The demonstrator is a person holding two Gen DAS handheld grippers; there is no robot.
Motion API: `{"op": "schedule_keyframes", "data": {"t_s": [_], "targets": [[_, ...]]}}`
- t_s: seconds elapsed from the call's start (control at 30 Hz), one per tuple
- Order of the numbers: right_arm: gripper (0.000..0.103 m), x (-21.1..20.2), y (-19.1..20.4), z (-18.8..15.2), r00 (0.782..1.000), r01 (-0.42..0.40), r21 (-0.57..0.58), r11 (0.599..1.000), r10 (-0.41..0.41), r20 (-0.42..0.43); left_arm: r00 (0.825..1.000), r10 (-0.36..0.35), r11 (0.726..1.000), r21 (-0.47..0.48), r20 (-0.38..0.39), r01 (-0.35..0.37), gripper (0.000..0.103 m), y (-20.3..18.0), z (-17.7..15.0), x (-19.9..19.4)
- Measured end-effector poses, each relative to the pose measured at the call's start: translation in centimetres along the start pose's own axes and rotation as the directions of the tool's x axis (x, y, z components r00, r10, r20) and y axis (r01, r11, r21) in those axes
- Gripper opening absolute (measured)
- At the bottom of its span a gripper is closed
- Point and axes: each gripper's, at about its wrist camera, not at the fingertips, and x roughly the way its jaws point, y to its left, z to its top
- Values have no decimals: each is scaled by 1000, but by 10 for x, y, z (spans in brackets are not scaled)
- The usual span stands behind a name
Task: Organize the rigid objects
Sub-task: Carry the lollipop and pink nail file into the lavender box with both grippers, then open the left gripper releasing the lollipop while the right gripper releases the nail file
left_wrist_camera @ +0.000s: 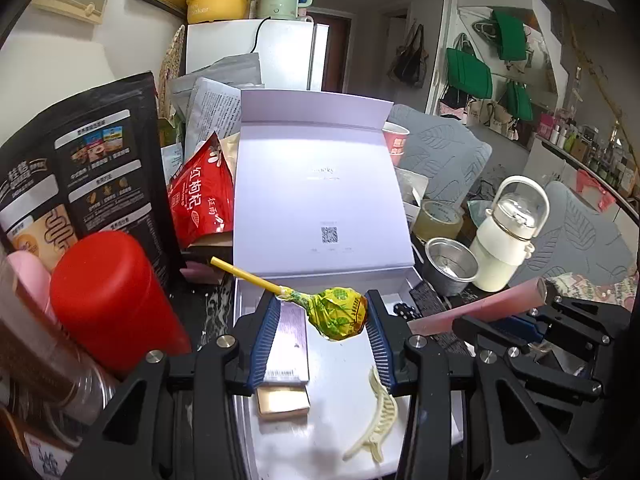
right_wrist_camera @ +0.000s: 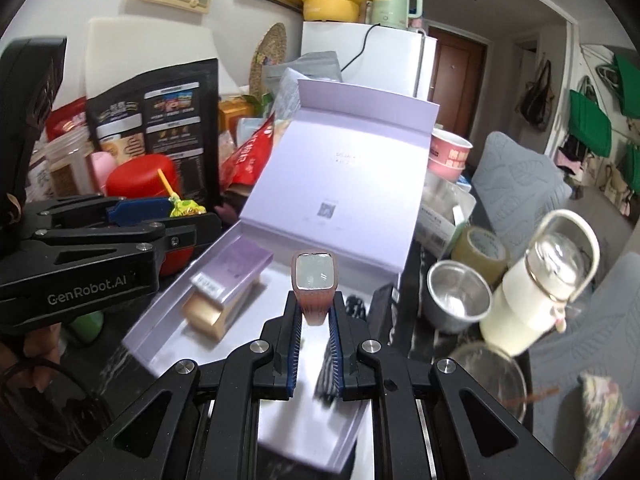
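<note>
Both tilted down — left claw (left_wrist_camera: 322,316) grips lollipop (left_wrist_camera: 342,314), right claw (right_wrist_camera: 316,316) pink tube (right_wrist_camera: 314,280).

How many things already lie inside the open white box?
2: a lilac-and-gold carton along the left side of the box, and a cream hair claw near the front. Grippers may hide others.

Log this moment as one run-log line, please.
left gripper: shut on lollipop | right gripper: shut on pink tube | both over open white box
</note>
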Motion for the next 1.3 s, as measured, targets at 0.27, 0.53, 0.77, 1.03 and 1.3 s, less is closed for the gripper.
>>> {"op": "schedule_keyframes", "data": {"t_s": [0.27,0.53,0.77,1.03,1.3], "targets": [[13,39,-9,8,1000,0,32,999,1,-12,997,-10,1000,-8,-79,10,43,16,-3,40],[13,71,-7,-6,996,15,9,1000,-14,-92,989,9,1000,19,-147,-6,43,14,-13,64],[13,81,-2,-11,995,64,-27,998,-66,-77,987,14,999,40,-161,-8,43,8,-19,75],[13,91,-2,-14,990,38,-36,999,-42,-135,975,20,999,35,-222,-13,43,7,-24,85],[14,93,0,-19,978,28,-57,998,-39,-205,966,45,998,45,-256,-34,43,6,-27,88]]}}
